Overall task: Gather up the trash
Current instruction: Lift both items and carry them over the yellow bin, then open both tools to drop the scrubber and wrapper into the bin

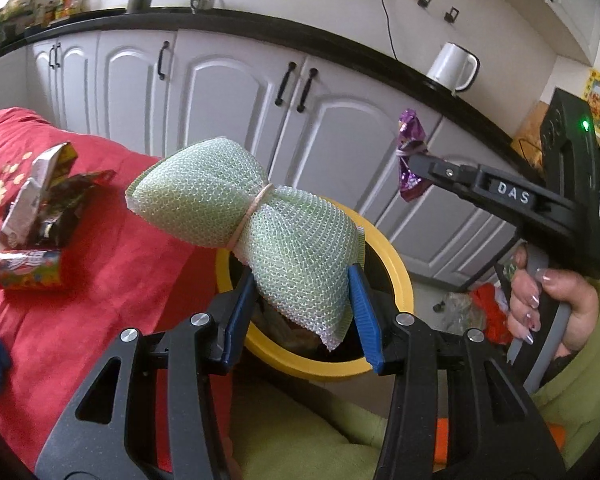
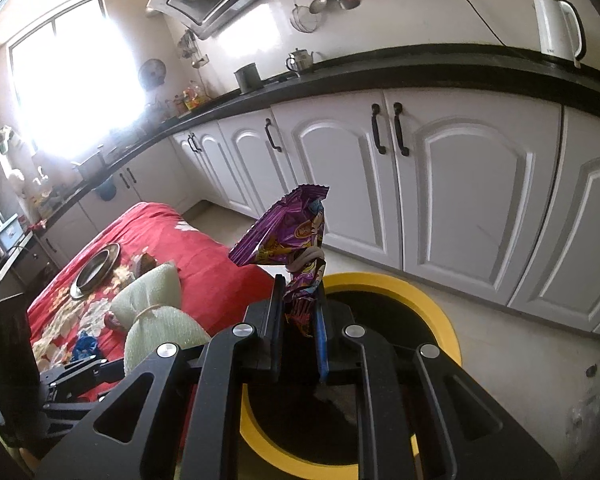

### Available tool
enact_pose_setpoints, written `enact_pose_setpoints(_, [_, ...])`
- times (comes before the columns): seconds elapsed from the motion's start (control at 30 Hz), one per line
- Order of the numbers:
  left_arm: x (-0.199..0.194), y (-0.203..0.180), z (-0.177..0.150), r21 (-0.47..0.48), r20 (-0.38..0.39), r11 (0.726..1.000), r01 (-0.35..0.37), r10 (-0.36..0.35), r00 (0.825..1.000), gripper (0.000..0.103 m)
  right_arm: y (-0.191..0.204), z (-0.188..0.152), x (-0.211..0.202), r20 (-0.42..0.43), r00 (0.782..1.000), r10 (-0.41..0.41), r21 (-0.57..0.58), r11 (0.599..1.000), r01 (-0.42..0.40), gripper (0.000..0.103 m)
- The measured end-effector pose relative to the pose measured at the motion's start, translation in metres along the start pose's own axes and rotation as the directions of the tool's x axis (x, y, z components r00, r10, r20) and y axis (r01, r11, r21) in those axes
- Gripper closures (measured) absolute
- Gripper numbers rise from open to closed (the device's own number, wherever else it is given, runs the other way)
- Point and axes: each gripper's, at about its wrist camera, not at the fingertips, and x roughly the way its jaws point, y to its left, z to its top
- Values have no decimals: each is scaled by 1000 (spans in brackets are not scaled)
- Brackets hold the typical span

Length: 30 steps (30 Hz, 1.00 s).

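Left wrist view shows the green mesh bundle (image 1: 252, 216), tied at its waist with a rubber band (image 1: 251, 216), pinched at its lower lobe between the blue pads of the left gripper (image 1: 300, 316). Its long axis runs up and to the left, away from the fingers, and the held end hangs directly over the yellow-rimmed bin (image 1: 396, 264). The right gripper (image 2: 300, 320) is pressed together on a purple snack wrapper (image 2: 292, 236), which stands upright above its fingers; the bin's rim (image 2: 440, 312) lies just beyond and below. Both loads are above the bin's mouth, so either could drop; the left looks slightly more centred. More wrappers (image 1: 44, 184) and a crushed can (image 1: 26, 270) lie on the red cloth (image 1: 112, 280), nearer the left hand. The bin's contents are dark and hard to make out, and its near rim is hidden behind the grippers.
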Motion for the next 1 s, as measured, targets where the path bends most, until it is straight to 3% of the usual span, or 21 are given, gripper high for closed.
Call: enact_pose_setpoints(1.0, [72, -32, -24, 118, -196, 991, 61, -37, 980, 64, -46, -26, 46, -174, 985, -15, 93, 995, 31, 90])
